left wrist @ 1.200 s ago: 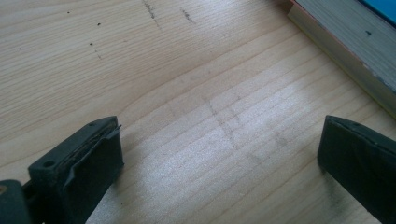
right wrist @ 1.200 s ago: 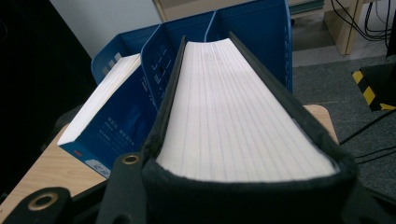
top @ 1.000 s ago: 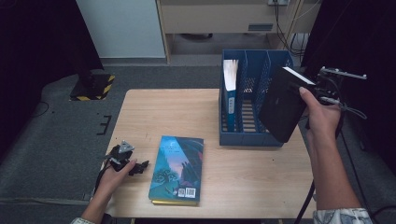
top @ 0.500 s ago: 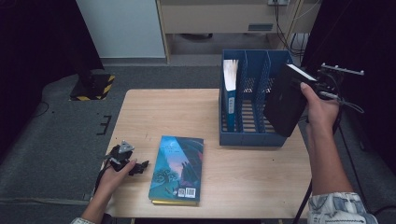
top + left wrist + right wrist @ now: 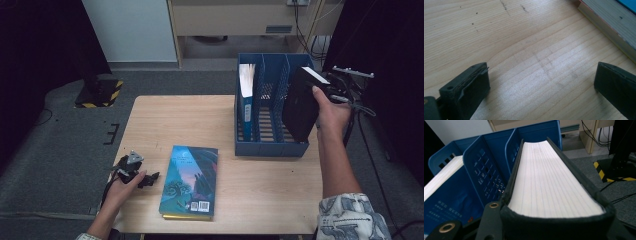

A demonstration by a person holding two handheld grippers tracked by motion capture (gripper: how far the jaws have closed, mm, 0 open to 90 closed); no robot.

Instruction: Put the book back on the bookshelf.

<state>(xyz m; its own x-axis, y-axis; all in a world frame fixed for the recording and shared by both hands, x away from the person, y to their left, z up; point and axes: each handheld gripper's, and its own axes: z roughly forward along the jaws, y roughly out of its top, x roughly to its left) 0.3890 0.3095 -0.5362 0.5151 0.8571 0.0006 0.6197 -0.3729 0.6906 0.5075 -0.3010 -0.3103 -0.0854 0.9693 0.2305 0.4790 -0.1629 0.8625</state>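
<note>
The right gripper point(image 5: 334, 94) is clamped on a thick black book point(image 5: 300, 105), held upright over the rightmost slot of the blue file rack point(image 5: 265, 145). The left gripper point(image 5: 142, 179) rests on the table point(image 5: 170, 120), jaws wide apart with bare wood between them, the teal book point(image 5: 191, 180) just beyond one jaw

wooden table point(image 5: 270, 180) in pale grain, lit from above, with faint dark scuffs on the top. dark grey carpet floor point(image 5: 65, 150) all around. white panel point(image 5: 132, 30) standing at the back left, beige cabinet point(image 5: 235, 17) beside it with a vent slot and an open gap beneath. black stand base edged in yellow-and-black hazard tape point(image 5: 100, 92) on the carpet left of the table. loose black cables point(image 5: 305, 25) hanging at the back right. deep shadow along the left and right edges of the room.
</note>
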